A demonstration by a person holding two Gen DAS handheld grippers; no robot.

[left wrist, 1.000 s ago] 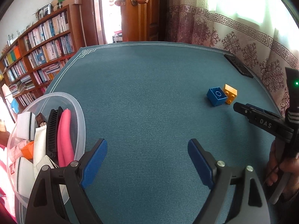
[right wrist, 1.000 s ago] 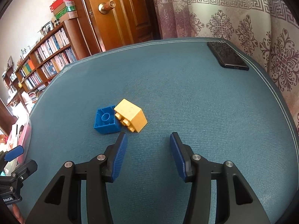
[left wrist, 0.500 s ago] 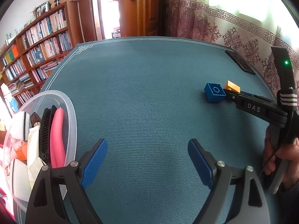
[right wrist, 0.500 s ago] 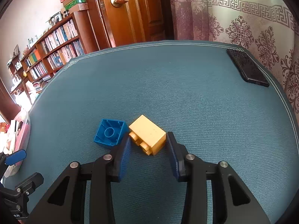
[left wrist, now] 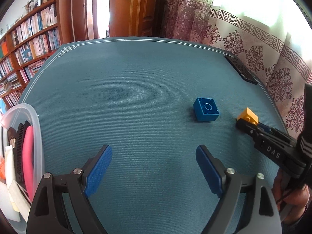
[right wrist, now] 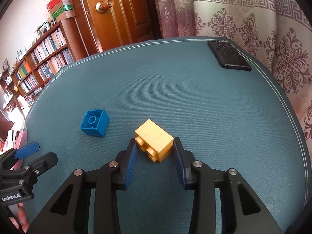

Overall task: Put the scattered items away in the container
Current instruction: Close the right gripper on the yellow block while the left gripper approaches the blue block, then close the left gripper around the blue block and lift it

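left claw [left wrist: 154, 172]: black frame, ribbed blue pads, silver screws, "GenRobot.AI" lettering | right claw [right wrist: 156, 162]: same black build, blue pads, "DAS" marking, striped grey-and-black band

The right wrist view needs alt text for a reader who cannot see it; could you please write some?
The right gripper has its jaws closed against a yellow toy brick lying on its side on a teal tablecloth. A blue brick sits apart to its left, a black phone far right.

Two low forward views, shared blue block [left wrist: 206, 111].
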